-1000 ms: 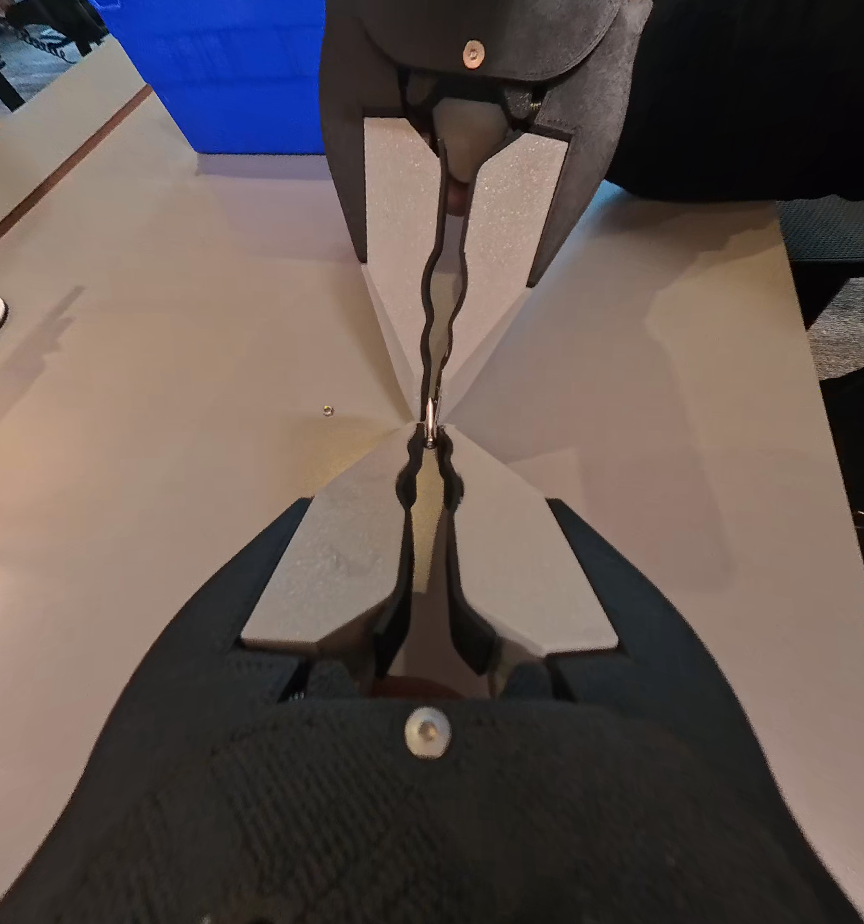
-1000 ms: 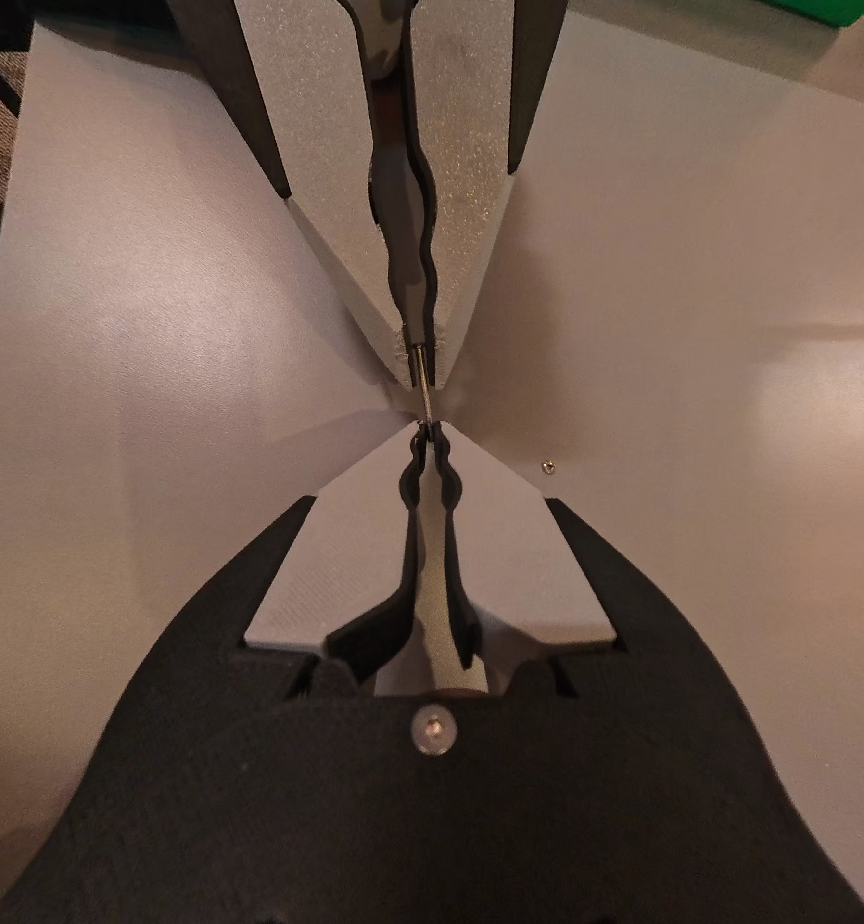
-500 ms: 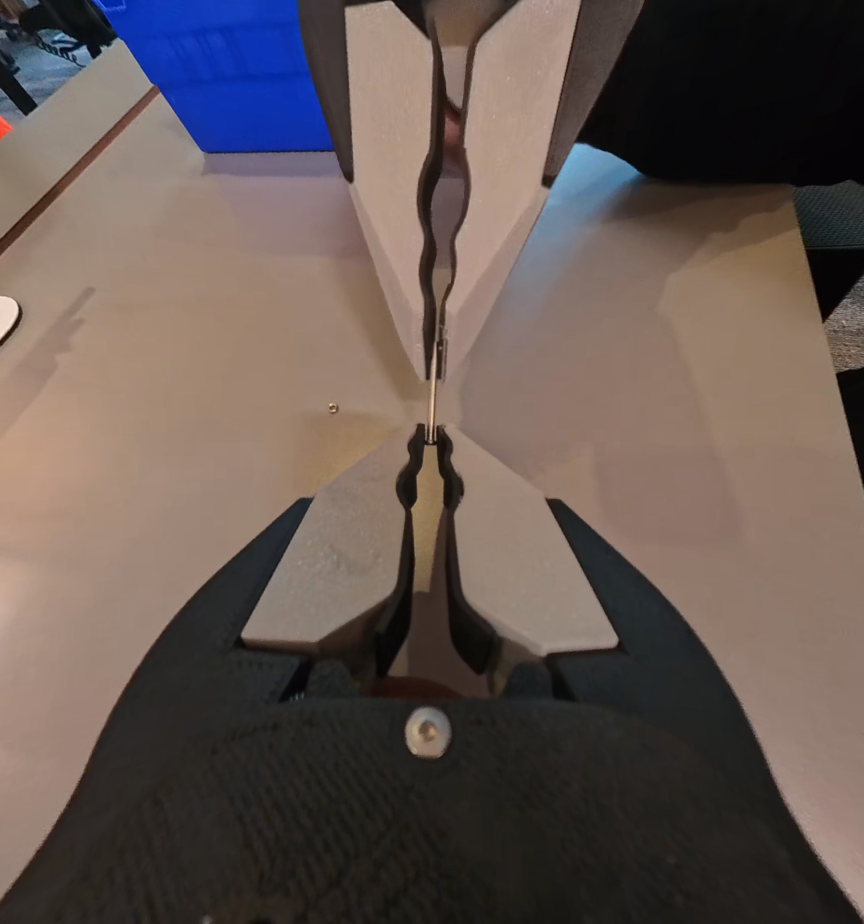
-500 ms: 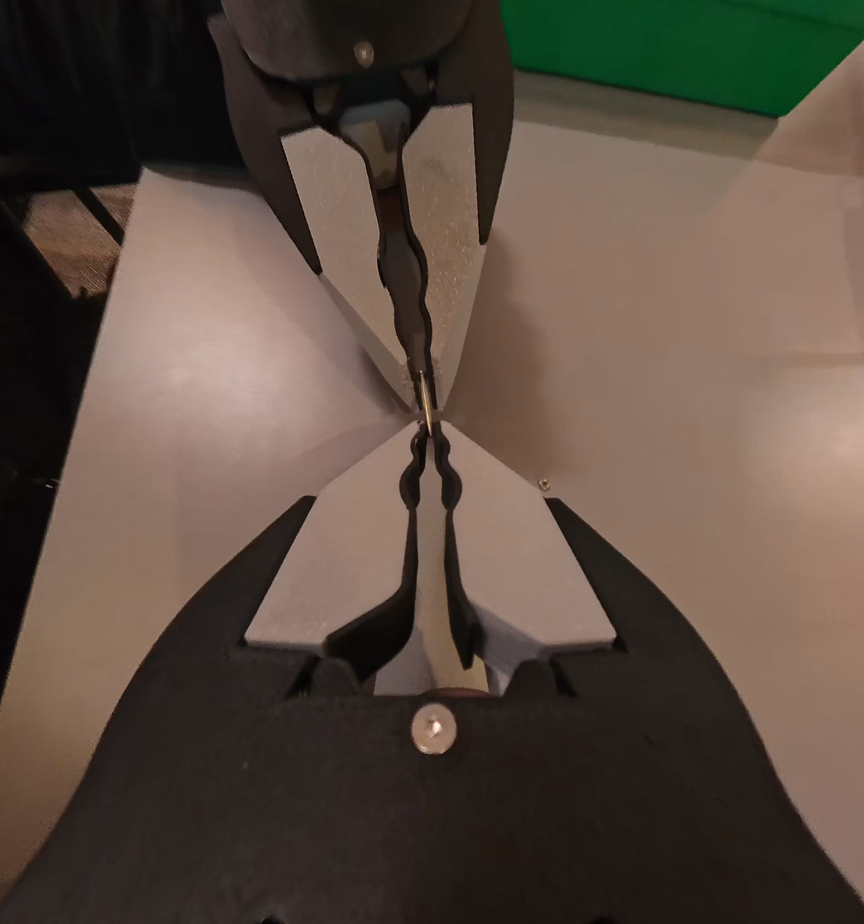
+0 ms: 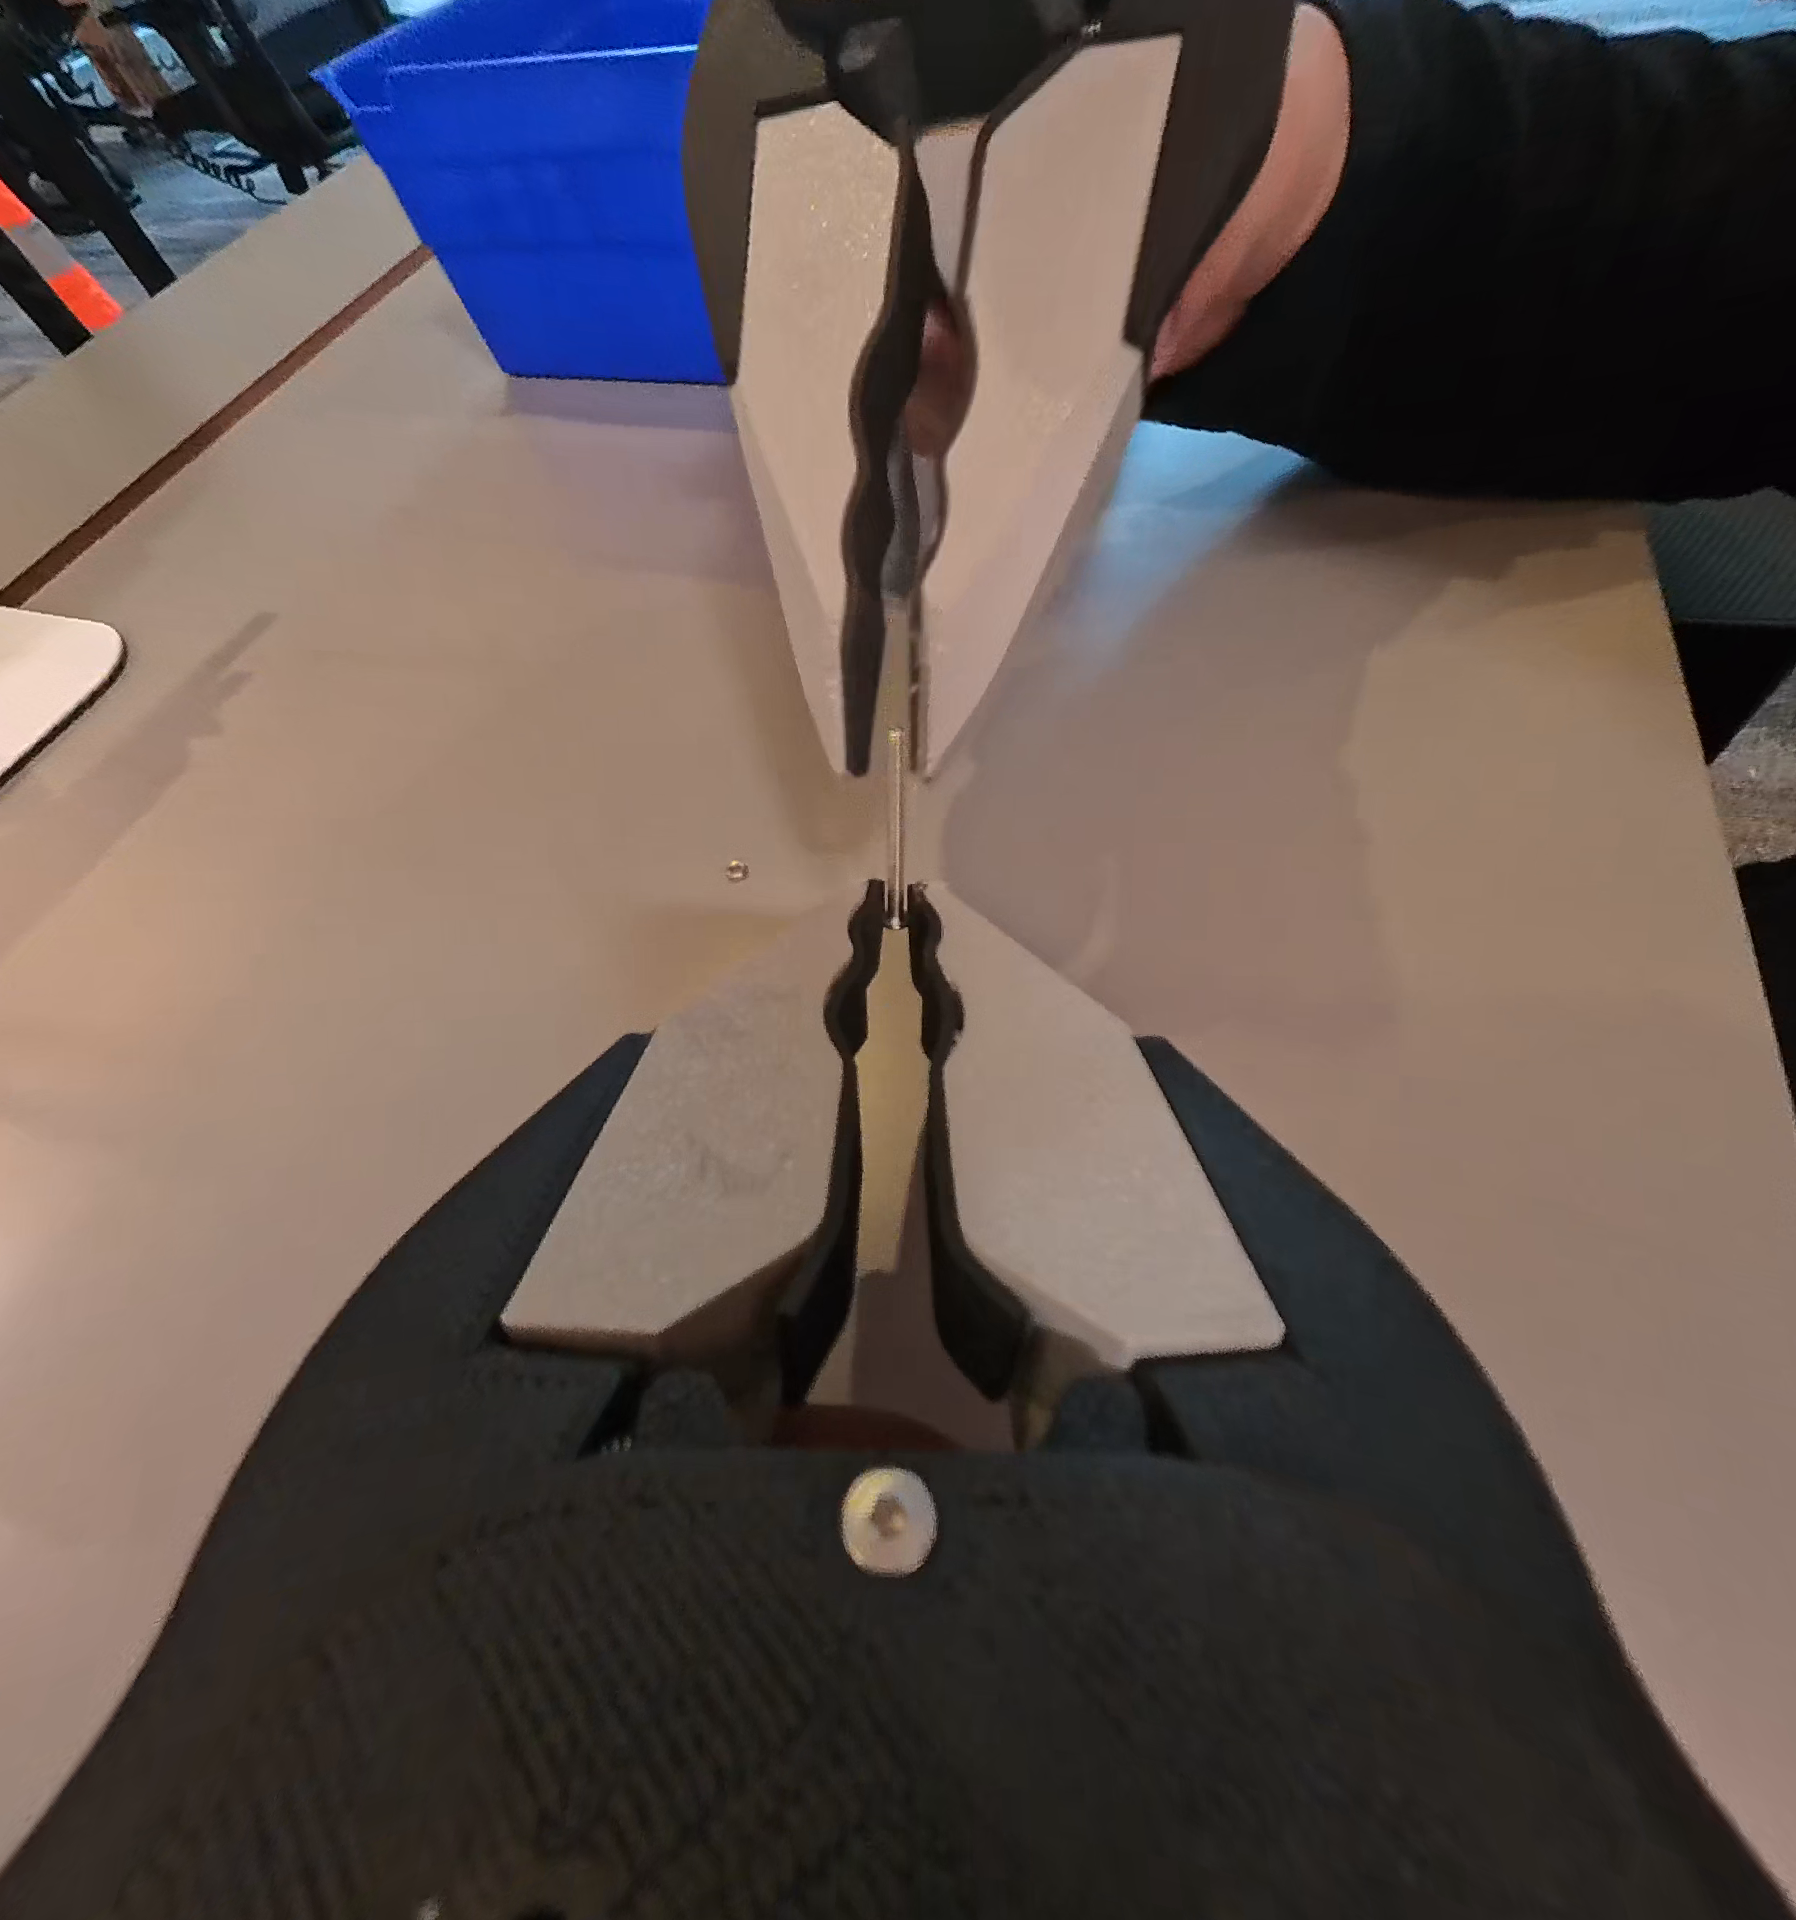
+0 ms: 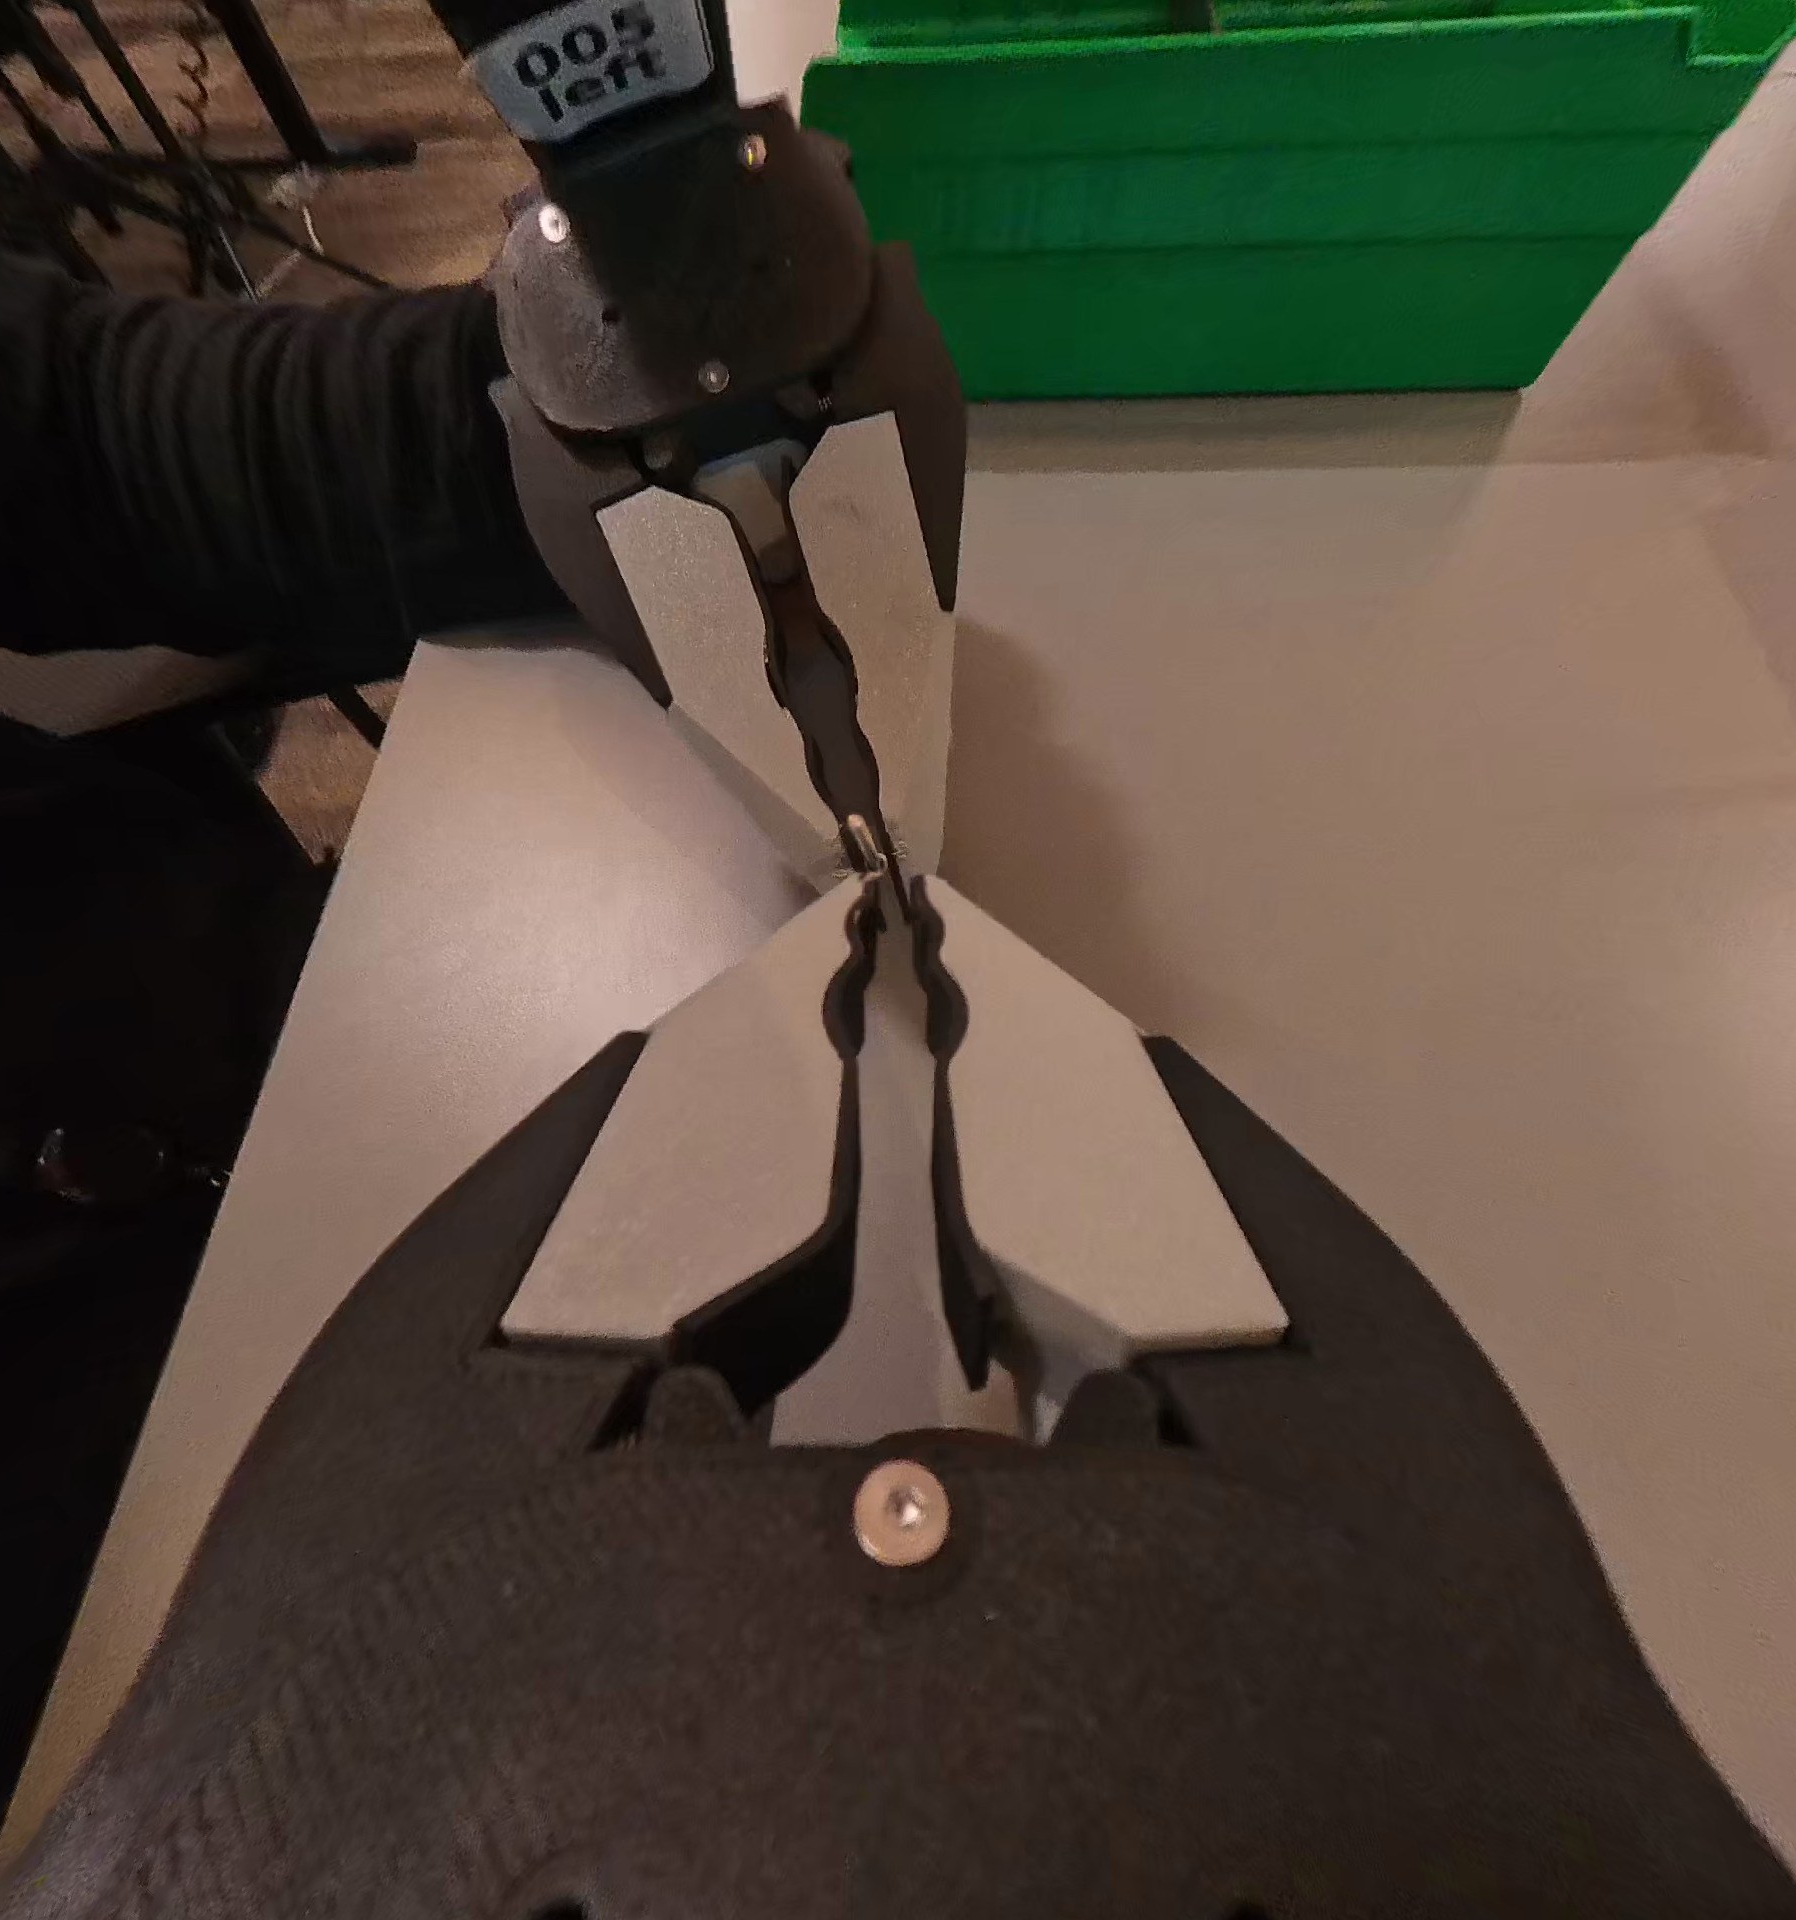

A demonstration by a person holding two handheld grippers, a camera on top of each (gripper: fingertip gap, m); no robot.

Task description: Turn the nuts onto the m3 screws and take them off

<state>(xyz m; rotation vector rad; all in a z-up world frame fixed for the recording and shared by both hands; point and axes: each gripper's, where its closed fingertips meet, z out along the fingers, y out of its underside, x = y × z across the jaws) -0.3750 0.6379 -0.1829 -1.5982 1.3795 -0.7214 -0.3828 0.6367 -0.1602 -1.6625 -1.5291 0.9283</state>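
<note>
Pinches the m3 screw (image 5: 896,821) by its near end in the left gripper (image 5: 896,906), closed tight on it above the desk (image 5: 354,935). Points the free end between the narrowly parted tips of the right gripper (image 5: 891,767); cannot tell whether anything is gripped there. Leaves one nut (image 5: 735,869) loose on the desk, just left of the tips. Carries a pale label (image 6: 587,68) with dark writing on the left gripper's body. Backs onto a blue bin (image 5: 561,208) and a green bin (image 6: 1289,208), neither with readable marks.
</note>
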